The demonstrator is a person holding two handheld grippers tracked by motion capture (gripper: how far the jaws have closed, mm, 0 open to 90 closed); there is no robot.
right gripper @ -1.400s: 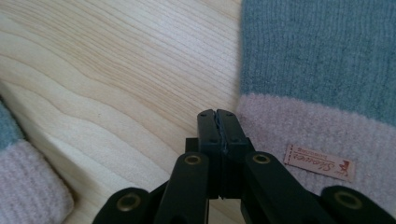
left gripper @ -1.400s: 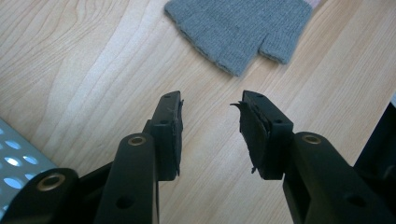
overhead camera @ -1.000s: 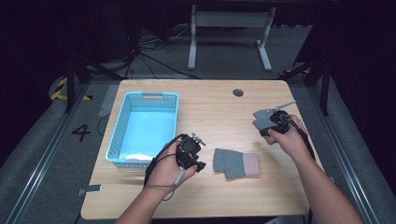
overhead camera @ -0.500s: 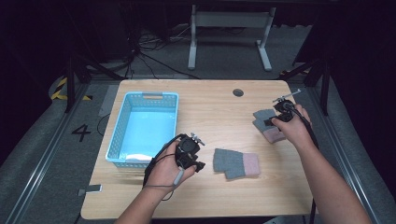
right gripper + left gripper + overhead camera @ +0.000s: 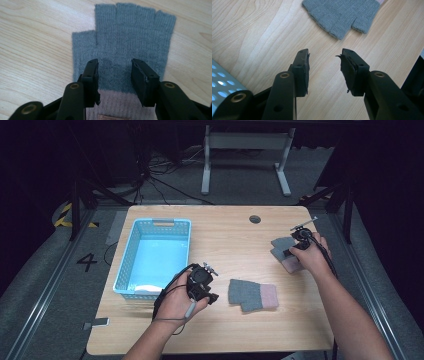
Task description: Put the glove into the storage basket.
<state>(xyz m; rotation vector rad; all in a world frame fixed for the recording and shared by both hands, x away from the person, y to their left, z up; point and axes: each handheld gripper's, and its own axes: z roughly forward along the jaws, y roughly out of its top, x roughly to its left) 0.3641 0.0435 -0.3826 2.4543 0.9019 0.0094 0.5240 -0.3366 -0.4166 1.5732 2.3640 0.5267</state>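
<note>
Right gripper (image 5: pixel 114 75) is poised directly over the far glove (image 5: pixel 125 47), which lies flat near the table's (image 5: pixel 225 235) right edge. In the right gripper view the jaws stand moderately apart with nothing between them; the grey palm shows through the gap and the pink cuff sits at the jaw roots. Whether the tips already touch the knit cannot be told.

Key relation: the far glove's long axis runs straight along the right gripper's line of sight, cuff nearest, 4 finger stubs pointing away, thumb off to the view's left. The jaws therefore straddle the palm across its width, just above the cuff seam. Judgement: a plain descent and close would pinch the fabric there; no turn of the hand appears necessary.

Left gripper (image 5: pixel 324 62) hangs over bare wood between the basket (image 5: pixel 131 251) and the near glove (image 5: pixel 342 15). Its jaws are likewise partly open and empty. The near glove lies ahead of and slightly right of those jaws, well clear of them, finger stubs towards the gripper. In the high view this glove (image 5: pixel 252 295) lies crosswise near the table's front edge, pink cuff to the right.

Nearer hand: right for the far glove, left for the near glove. The basket lies on the table's left side, just beside the left gripper (image 5: pixel 202 282), and looks empty apart from something pale at its near end that I cannot identify.

Risk noted: a shallow pinch on flat knit may slip.
</note>
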